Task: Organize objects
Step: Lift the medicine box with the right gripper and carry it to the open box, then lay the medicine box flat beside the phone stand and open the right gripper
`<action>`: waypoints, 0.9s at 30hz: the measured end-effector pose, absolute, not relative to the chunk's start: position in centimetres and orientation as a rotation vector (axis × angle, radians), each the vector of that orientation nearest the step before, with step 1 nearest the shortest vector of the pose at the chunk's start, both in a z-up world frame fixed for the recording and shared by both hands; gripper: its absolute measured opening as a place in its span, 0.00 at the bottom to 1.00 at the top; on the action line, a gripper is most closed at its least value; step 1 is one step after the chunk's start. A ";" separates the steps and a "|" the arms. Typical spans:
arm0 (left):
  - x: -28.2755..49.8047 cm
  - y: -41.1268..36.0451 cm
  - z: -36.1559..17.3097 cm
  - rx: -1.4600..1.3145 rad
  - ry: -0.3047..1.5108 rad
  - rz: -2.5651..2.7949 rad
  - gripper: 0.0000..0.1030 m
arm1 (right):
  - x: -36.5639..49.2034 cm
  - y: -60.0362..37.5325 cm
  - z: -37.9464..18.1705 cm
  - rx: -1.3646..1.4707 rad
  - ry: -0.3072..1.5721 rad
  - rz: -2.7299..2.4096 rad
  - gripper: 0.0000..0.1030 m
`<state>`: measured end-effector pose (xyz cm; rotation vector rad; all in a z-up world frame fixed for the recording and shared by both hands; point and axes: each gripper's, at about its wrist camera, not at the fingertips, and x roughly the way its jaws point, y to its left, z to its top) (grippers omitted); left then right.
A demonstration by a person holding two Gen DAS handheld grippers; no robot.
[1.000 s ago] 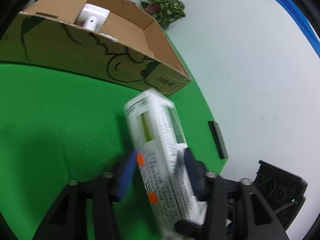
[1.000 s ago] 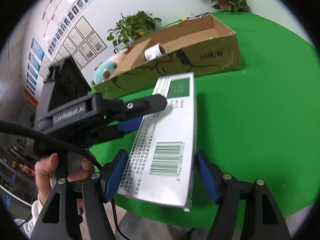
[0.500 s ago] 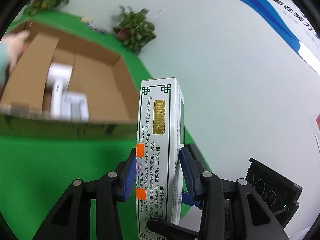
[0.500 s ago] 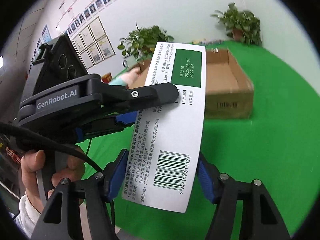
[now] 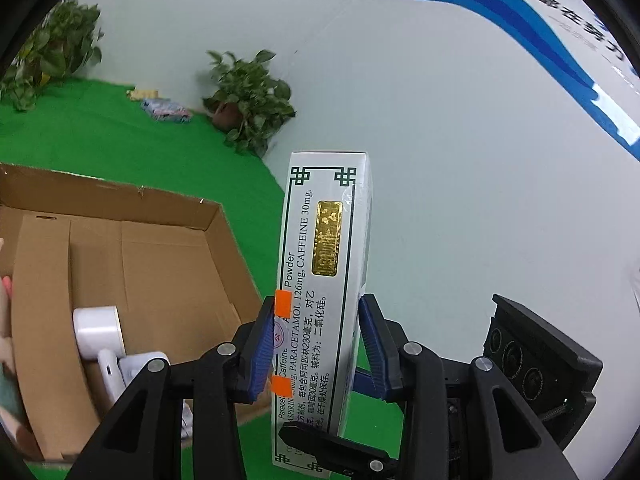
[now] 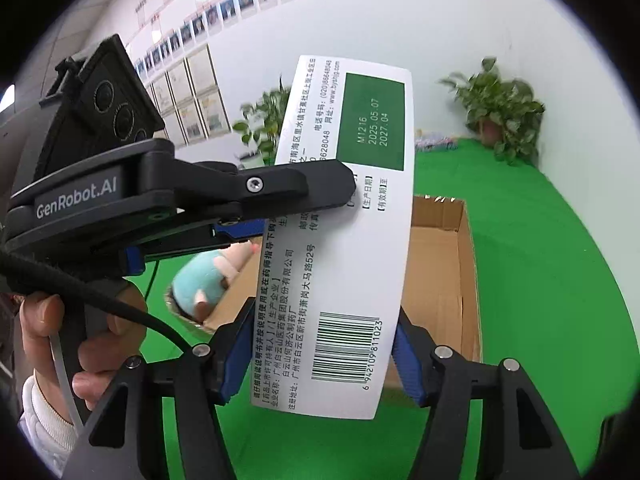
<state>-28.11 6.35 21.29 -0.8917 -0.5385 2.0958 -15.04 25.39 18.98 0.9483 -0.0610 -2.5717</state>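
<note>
Above a green-covered table (image 5: 100, 148) in a white-walled room with two potted plants (image 5: 250, 100), one white medicine box (image 5: 324, 280) stands gripped across its narrow faces by the left gripper (image 5: 316, 344), between the right gripper (image 6: 320, 354)'s closing jaws, one open cardboard box (image 5: 160, 252) beyond.

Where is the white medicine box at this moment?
The medicine box is held upright between both grippers, above the green table and beside the open carton's right wall in the left wrist view.
</note>
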 end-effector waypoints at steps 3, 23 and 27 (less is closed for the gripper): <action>-32.4 7.1 18.6 -0.972 -0.564 2.075 0.36 | -18.1 25.8 18.2 1.048 -0.070 -2.526 0.59; -41.9 10.1 0.9 -1.373 -0.586 1.949 0.42 | -26.6 27.1 7.1 1.548 -0.071 -2.361 0.59; -42.1 10.3 -0.2 -1.433 -0.550 1.977 0.44 | -26.7 26.9 5.9 1.633 -0.040 -2.349 0.59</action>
